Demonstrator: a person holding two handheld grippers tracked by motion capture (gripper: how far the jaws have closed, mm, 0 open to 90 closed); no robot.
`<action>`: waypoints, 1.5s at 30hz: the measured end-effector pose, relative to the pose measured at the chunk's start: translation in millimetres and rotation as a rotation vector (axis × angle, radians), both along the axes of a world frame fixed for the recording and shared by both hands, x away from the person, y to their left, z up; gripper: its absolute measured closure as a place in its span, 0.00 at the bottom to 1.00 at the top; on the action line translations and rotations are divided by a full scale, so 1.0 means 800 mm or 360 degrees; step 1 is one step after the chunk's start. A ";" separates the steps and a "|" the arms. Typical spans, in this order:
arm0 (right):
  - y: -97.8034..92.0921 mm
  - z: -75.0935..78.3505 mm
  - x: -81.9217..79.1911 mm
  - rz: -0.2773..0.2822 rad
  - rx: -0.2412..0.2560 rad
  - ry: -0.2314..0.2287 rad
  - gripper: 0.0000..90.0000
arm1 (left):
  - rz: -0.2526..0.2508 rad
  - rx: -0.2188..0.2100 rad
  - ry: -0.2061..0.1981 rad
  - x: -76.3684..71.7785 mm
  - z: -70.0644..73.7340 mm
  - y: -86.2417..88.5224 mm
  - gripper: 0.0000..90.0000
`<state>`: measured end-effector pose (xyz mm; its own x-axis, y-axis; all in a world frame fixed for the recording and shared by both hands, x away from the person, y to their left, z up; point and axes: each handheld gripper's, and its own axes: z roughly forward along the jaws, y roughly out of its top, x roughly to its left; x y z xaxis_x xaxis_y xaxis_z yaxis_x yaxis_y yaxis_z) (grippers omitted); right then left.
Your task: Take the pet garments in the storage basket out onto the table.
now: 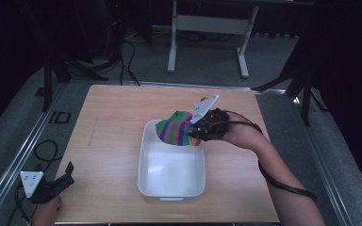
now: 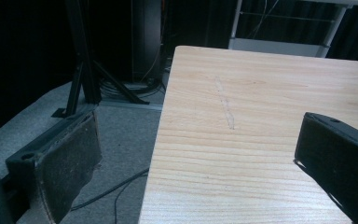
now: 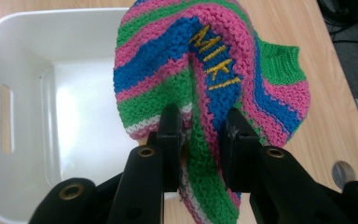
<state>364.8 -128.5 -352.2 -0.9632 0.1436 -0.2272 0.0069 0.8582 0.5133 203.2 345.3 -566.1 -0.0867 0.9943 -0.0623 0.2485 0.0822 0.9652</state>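
Right tongs (image 3: pixel 200 135) pinch a fold of striped knit hat (image 3: pixel 205 70), held over far rim of white bin (image 1: pixel 172 162). Left tongs (image 2: pixel 200 154) gape wide, empty, at table (image 2: pixel 261 93) near-left corner.
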 end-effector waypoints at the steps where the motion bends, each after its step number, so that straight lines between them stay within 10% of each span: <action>1: -0.004 0.001 0.001 -0.0011 0.0000 -0.0004 0.80 | 0.0004 0.0003 -0.0001 0.000 0.000 0.000 0.01; 27: -0.138 -0.001 0.011 -0.0359 0.0049 -0.0003 0.80 | -0.0002 0.0010 0.0005 0.000 0.000 -0.001 0.01; 45: -0.194 -0.057 0.010 -0.0526 0.0092 0.0077 0.80 | 0.0000 0.0017 0.0003 0.000 0.000 -0.001 0.01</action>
<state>372.7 -283.6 -397.6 -0.8718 0.4613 -0.1650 0.3053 0.7749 0.5535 203.4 344.3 -566.2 -0.0868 0.9949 -0.0515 0.2501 0.0718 0.9655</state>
